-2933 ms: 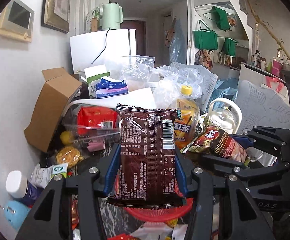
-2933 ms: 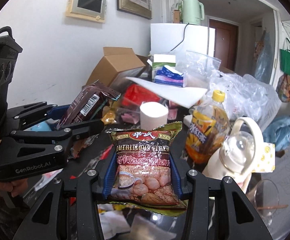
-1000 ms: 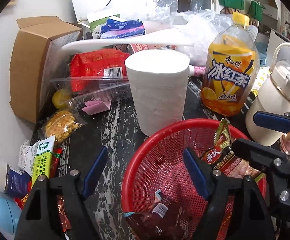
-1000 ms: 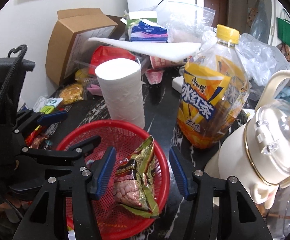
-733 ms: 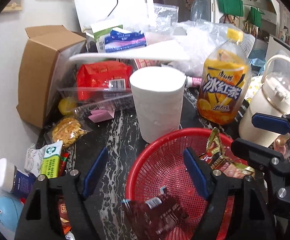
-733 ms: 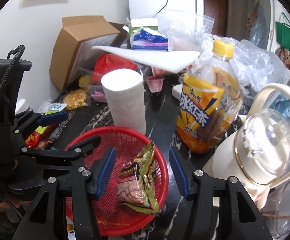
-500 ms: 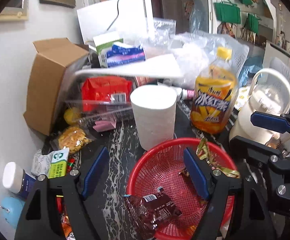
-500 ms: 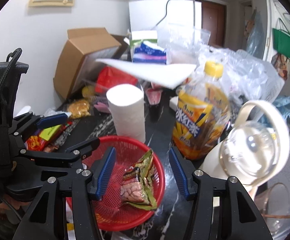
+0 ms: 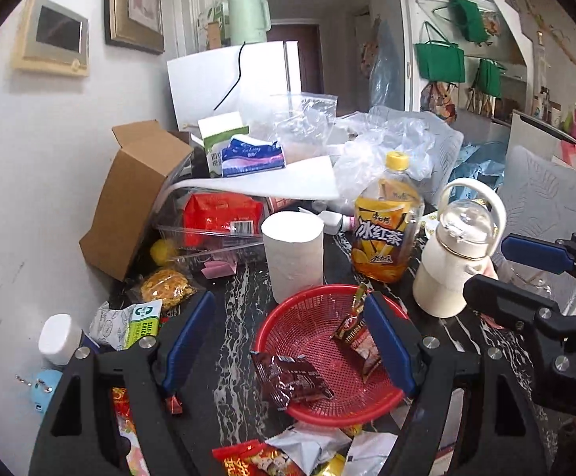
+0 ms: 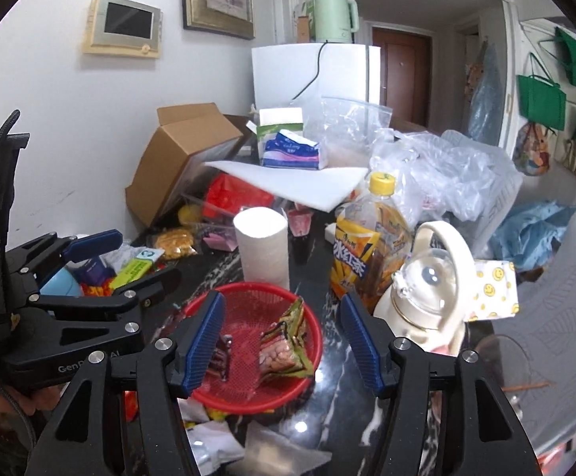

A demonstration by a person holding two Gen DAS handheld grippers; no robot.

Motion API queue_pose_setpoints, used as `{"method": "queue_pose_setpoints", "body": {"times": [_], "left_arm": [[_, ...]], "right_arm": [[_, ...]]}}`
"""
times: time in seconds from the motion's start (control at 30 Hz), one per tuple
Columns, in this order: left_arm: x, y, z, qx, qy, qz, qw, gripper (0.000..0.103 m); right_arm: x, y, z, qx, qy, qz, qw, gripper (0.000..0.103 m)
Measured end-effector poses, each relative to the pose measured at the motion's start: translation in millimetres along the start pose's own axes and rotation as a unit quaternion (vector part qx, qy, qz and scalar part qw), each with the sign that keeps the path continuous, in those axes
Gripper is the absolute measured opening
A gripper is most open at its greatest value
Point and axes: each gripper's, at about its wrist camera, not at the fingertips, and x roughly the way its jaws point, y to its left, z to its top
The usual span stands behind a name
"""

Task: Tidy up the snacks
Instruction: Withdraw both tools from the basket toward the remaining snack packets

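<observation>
A red mesh basket stands on the dark marble counter. A brown snack packet lies over its left rim, and a green-gold packet leans inside at the right. My left gripper hovers above and behind the basket, open with nothing held. In the right wrist view the basket sits below my right gripper, whose jaws are opening and hold nothing. The green-gold packet shows between them, lying in the basket. The brown packet is mostly hidden behind the left finger. Each view also shows the other gripper: the right gripper and the left gripper.
Behind the basket stand a white paper roll, an iced-tea bottle and a cream flask. A tipped cardboard box leans on the wall at the left. Loose snack packets lie in front, and a green box lies at the left.
Both grippers let go of their packets into the basket, then rose and drew back from it. The right jaws have widened. The packets lie still in the basket.
</observation>
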Motion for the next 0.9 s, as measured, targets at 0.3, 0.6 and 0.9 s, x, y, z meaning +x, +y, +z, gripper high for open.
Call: {"method": "queue_pose_setpoints", "body": {"times": [0.3,0.6,0.9], "left_arm": [[-45,-8,-27,0.004,-0.002,-0.019,0.9998,0.077],[-70,-12,-59,0.003,0.005,-0.037,0.9993,0.077],[-68,-8,-95,-0.015,0.032,-0.048,0.9982,0.077]], "right_arm": [[-46,17,-24,0.01,-0.012,0.005,1.0,0.063],[-63,32,-57,0.015,-0.001,0.023,1.0,0.064],[-53,39,-90,0.021,0.033,0.032,0.999,0.064]]}}
